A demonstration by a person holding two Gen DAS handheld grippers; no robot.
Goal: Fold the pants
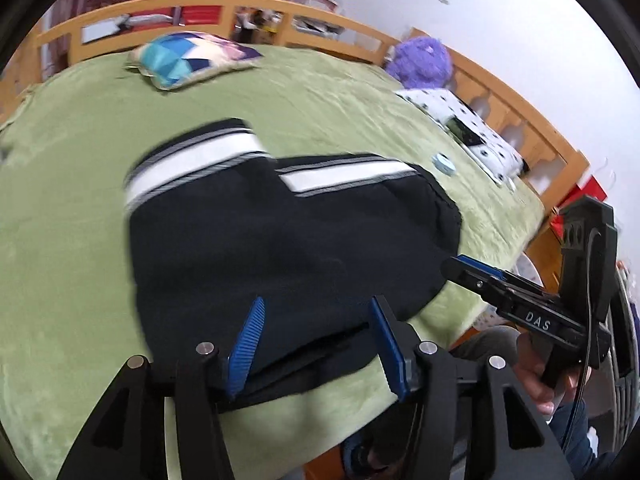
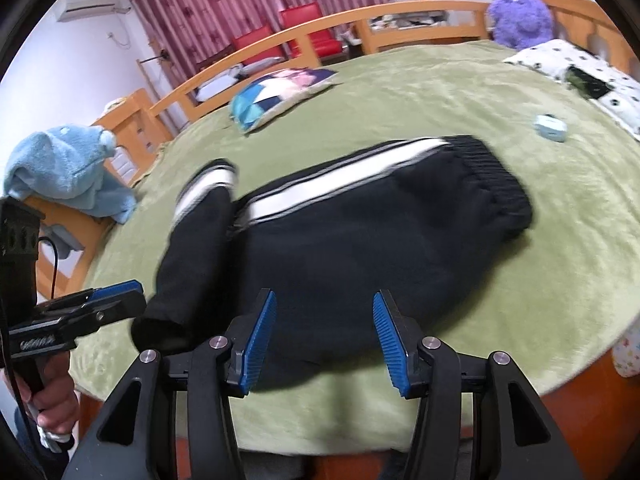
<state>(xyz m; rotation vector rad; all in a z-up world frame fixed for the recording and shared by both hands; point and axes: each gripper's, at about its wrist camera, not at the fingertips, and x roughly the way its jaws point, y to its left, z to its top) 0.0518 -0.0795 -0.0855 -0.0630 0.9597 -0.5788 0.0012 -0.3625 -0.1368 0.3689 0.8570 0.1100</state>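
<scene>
Pants (image 2: 360,240), black with white side stripes, lie folded on the green bed cover (image 2: 400,92) at frame centre in both views. Left gripper (image 1: 316,344): fingers moderately apart, empty, above the near edge of the fabric. Right gripper (image 2: 324,340): fingers likewise parted, gripping nothing. Lettering "DAS" is readable on the right gripper body at lower right of the left wrist view. Patterned cushion (image 2: 280,92) sits upper centre.
</scene>
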